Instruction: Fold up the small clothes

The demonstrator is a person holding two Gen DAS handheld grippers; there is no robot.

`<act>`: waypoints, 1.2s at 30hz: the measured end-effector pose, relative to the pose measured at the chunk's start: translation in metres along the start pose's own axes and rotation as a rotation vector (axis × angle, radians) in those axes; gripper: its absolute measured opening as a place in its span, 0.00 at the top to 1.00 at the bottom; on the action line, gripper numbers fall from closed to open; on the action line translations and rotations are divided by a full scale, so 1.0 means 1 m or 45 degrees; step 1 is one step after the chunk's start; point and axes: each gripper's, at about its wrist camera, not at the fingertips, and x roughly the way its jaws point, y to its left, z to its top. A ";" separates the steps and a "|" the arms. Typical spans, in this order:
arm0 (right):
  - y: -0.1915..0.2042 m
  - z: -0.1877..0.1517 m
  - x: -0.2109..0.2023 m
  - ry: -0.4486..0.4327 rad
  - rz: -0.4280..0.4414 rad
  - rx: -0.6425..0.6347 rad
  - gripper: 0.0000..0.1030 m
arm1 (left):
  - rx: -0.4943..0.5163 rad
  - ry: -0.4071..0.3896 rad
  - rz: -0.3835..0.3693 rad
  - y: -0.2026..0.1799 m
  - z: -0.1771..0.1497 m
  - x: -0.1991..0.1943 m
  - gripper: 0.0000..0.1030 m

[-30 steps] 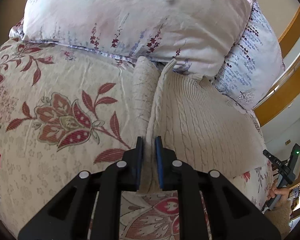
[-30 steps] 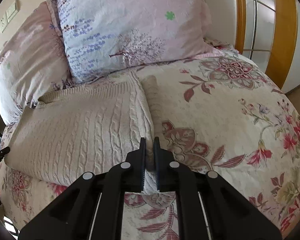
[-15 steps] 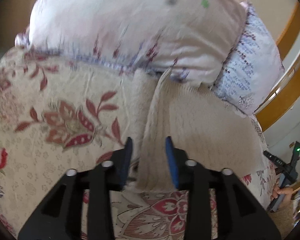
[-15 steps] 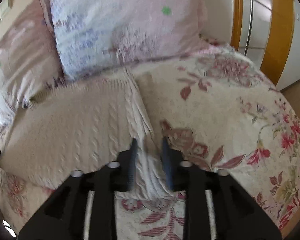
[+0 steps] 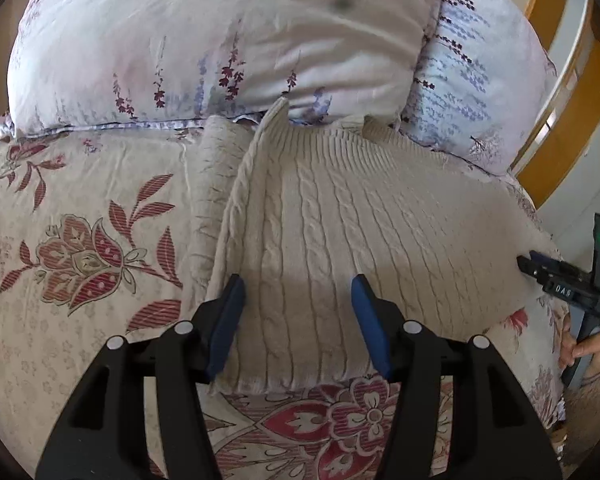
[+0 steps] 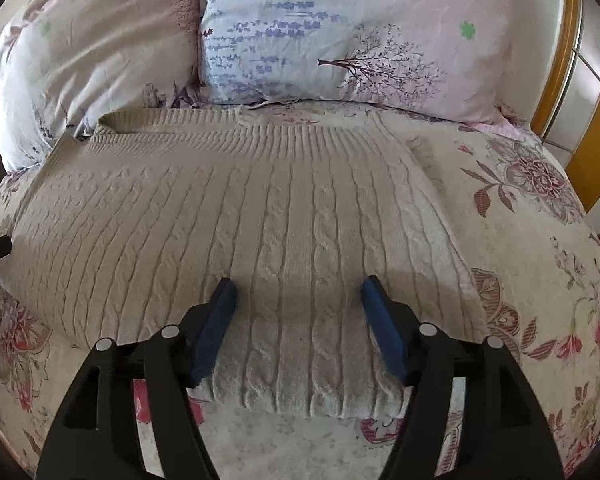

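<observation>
A beige cable-knit sweater (image 5: 340, 216) lies flat and folded on the floral bedspread, its ribbed edge toward the pillows. My left gripper (image 5: 298, 300) hovers over the sweater's near left part, its jaws opening with nothing pinched between the blue pads. A folded strip of the sweater (image 5: 212, 184) lies along its left side. In the right wrist view the sweater (image 6: 228, 216) spans the middle, and my right gripper (image 6: 298, 300) is over its near right corner, jaws opening, pads off the knit. The right gripper (image 5: 560, 280) also shows at the left wrist view's right edge, held by a hand (image 5: 584, 352).
Two floral pillows (image 5: 220, 36) (image 6: 340, 28) stand against the headboard just behind the sweater. The flowered bedspread (image 5: 72, 248) (image 6: 540, 240) stretches to both sides. A wooden frame (image 6: 596, 92) with glass stands at the right.
Both grippers were shut on the sweater's side folds a second ago; both have let go and spread their jaws. Each has swung inward over the sweater, which now lies flat.
</observation>
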 end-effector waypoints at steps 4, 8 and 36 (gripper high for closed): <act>0.002 0.007 -0.008 -0.022 0.010 0.042 0.34 | -0.145 -0.028 -0.128 0.017 0.007 -0.011 0.43; 0.016 0.014 -0.009 -0.049 0.043 0.033 0.33 | -0.361 -0.037 -0.206 0.048 0.022 -0.013 0.37; 0.052 0.021 0.012 -0.065 0.096 -0.063 0.30 | -0.629 0.075 -0.298 0.073 0.058 0.044 0.44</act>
